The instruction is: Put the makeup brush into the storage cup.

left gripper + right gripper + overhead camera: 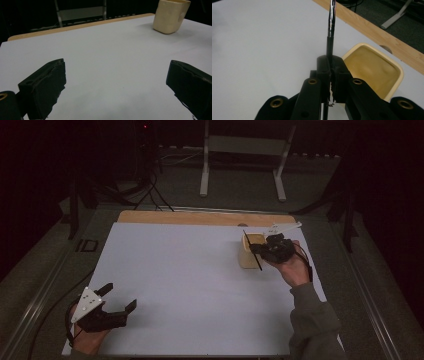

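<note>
The right gripper (261,251) hangs over the far right part of the white table (200,285), its jaws clenched on a thin rod (331,22) with a dark handle end and a shiny metal shaft; what kind of tool it is cannot be told. In the right gripper view the jaws press together around the dark part of the rod, and the metal shaft runs straight up and out past the top edge. In the high view the rod (252,251) shows as a dark slanted line crossing the cream cup (250,251), which stands near the table's far edge, just short of the bare wooden strip (200,217). The right gripper view looks down into the cup (374,67): it is open-topped, with rounded corners and a pale yellow inside, and sits just to the right of the clamped jaws. The left gripper (120,300) rests low at the near left corner of the table, well apart from the cup, with its jaws spread wide and nothing between them. In the left gripper view the cup (170,16) stands upright far off at the upper right, on the white surface.
</note>
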Tool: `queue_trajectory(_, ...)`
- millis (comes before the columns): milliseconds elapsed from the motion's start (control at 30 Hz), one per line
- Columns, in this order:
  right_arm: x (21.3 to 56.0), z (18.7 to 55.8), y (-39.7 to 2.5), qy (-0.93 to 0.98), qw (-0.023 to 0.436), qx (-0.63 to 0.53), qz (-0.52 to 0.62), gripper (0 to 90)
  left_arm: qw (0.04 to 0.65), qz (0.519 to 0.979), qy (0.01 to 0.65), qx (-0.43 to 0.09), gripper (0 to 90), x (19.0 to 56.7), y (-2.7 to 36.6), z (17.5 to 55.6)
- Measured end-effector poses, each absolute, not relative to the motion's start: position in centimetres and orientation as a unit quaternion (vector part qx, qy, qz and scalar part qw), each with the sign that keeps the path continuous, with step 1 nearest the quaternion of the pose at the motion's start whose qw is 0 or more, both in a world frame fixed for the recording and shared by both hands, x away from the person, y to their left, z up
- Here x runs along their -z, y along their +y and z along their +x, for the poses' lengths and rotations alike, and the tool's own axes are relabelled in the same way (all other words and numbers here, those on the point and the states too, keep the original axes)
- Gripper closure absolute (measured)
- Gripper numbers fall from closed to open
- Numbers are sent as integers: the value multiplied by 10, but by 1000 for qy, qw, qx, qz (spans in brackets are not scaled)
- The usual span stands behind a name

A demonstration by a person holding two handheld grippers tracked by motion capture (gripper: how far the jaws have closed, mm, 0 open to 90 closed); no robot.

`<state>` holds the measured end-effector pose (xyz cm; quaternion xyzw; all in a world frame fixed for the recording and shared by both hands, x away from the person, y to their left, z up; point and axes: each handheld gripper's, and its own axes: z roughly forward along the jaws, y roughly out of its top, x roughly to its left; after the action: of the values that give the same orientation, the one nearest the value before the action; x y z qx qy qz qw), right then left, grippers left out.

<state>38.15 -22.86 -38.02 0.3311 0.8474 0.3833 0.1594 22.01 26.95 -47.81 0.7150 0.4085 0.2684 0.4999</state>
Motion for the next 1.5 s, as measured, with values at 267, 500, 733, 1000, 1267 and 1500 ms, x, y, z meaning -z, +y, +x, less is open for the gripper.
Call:
queue_trajectory(267,377,382,-232,835,163,-403,338,857,500,715,408,-268,37,478,269,220)
queue_trajectory(500,375,382,-234,826,166,-416,343,857,500,715,408,-268,37,478,269,220)
queue_trajectory(733,373,383,-235,818,168,-427,347,857,499,716,408,-269,37,478,269,220)
queue_trajectory(1000,371,384,-235,808,170,-442,350,857,500,715,408,-269,37,478,269,220)
queue_trajectory(1267,370,384,-236,798,177,-453,355,857,500,715,408,-269,37,478,269,220)
queue_trajectory(1500,368,385,-236,787,184,-466,361,856,500,715,408,-270,37,478,269,220)
